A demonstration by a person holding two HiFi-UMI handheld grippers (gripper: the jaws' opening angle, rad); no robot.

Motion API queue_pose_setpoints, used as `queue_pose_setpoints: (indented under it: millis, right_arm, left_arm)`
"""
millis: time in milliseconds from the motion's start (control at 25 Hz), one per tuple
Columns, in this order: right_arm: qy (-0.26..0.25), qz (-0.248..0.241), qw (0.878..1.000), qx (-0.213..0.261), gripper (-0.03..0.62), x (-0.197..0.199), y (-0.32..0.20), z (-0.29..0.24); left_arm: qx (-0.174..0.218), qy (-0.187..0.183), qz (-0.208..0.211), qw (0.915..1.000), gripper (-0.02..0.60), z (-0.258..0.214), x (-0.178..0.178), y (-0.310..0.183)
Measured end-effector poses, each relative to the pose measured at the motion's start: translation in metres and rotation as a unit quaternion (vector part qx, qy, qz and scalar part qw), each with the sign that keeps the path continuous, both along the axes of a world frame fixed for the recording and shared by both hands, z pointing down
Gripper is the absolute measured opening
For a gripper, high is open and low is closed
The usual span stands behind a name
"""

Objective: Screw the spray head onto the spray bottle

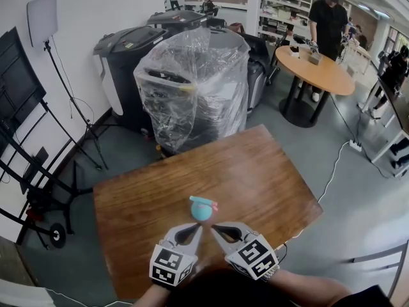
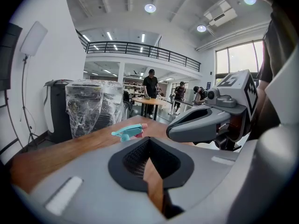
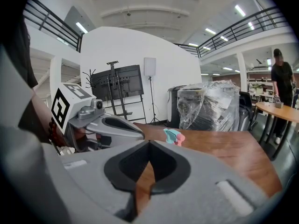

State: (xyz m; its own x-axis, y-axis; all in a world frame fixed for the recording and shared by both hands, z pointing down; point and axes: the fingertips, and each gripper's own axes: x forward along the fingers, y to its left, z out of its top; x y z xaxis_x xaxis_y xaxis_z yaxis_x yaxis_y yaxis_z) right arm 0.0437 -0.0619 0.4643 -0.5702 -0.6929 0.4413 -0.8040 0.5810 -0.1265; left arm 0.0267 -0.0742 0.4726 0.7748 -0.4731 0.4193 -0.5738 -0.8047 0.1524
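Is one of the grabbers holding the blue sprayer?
No, the sprayer sits on the table just ahead of the left gripper and right gripper, whose jaws are both shut on nothing.

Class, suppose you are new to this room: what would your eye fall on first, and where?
The small blue spray bottle with its teal-and-pink head, alone on the wooden table toward its near edge. Just before it, the left gripper and right gripper point at it, both shut and empty. Behind the table looms a large machine wrapped in clear plastic.
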Motion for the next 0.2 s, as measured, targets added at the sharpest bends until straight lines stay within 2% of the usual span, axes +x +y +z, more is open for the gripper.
queue_pose_setpoints:
  millis: [200]
  right_arm:
    - [0.008,0.007,1.0,-0.003,-0.009,0.0068,0.0005,0.0023]
  left_arm:
    - [-0.002,0.0,0.0,1.0,0.012,0.001,0.0035,0.0026]
